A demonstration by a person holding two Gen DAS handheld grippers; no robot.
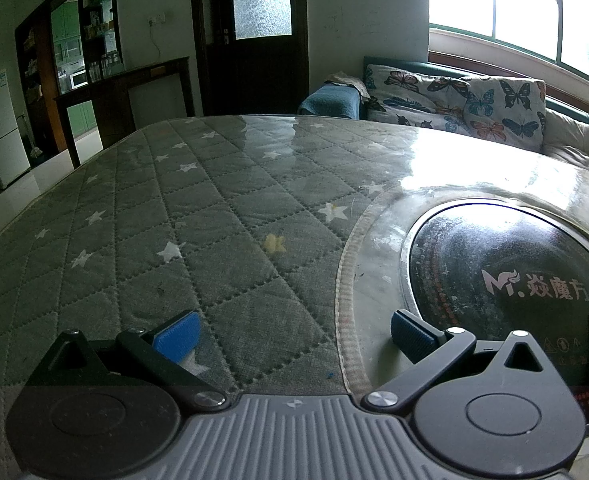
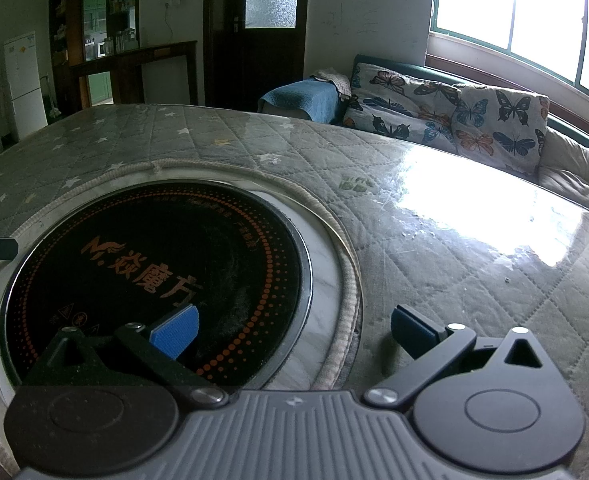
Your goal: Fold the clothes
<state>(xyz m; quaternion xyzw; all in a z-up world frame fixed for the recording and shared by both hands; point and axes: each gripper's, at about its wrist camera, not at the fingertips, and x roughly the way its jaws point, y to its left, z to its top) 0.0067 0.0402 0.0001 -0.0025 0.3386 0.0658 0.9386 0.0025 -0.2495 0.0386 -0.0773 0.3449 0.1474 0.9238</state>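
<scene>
Fig.: both wrist views, start pose. No garment shows in either view, so I can't tell its direction, long axis, or which hand is nearer. My left hand-held gripper [image 1: 294,330] hangs low over the quilted star cover [image 1: 182,208] on the desk [image 2: 474,248], fingers spread wide, holding nothing. My right hand-held gripper [image 2: 294,330], likewise released w/ nothing between the pads, sits at the round black cooktop [image 2: 154,264] rim. Judgement: clothes must be located first.

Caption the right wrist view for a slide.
Open right gripper hovers over round black cooktop set in quilted tabletop; no clothes visible.
</scene>
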